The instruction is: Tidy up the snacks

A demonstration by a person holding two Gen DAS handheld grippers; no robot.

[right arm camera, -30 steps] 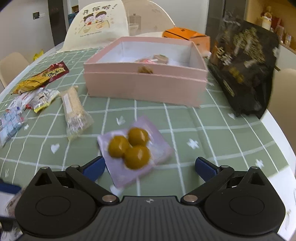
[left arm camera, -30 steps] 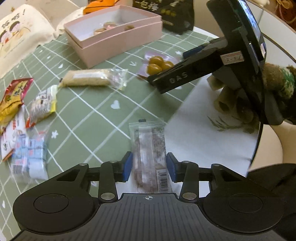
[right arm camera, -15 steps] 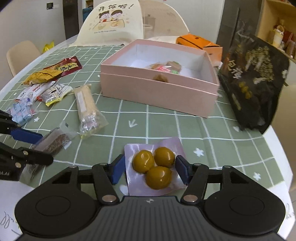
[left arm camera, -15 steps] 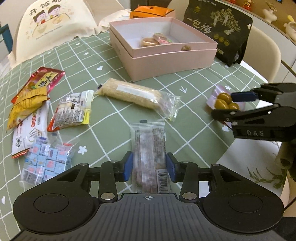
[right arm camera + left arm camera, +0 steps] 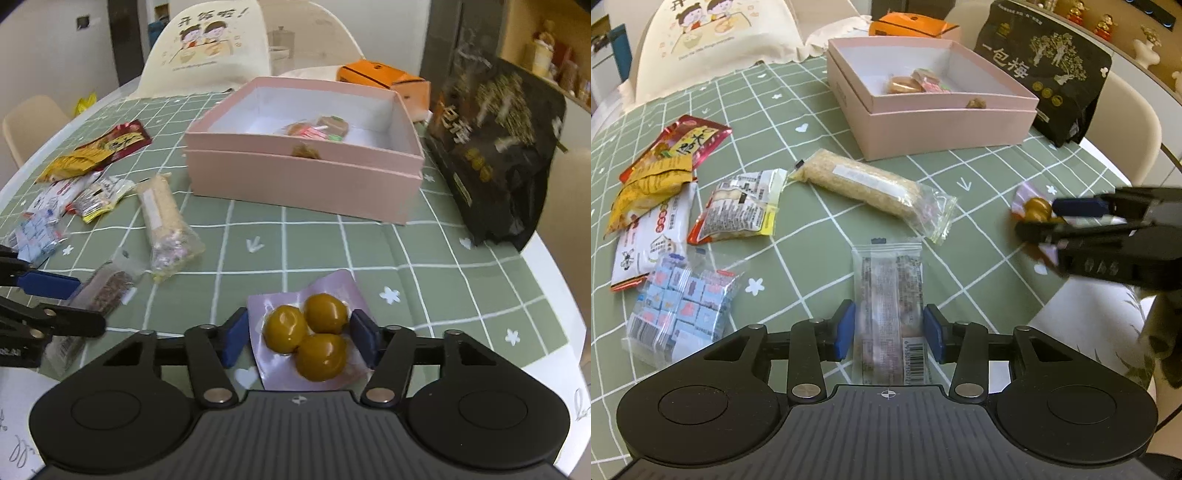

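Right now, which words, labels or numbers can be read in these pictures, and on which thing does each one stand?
"一包梅": black bag behind the pink box.
"开饭啦!": cream cloth on the chair.
Large yellow characters on the red packet: not clearly legible.
Barcode digits on the clear bar wrapper: too blurred.
Print on the other snack packets: too small.

A green checked tablecloth bears loose snack packets, a pink box and a black bag.

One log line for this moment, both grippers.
left gripper: holds brown snack bar | right gripper: closing on plum pack | pink box: open
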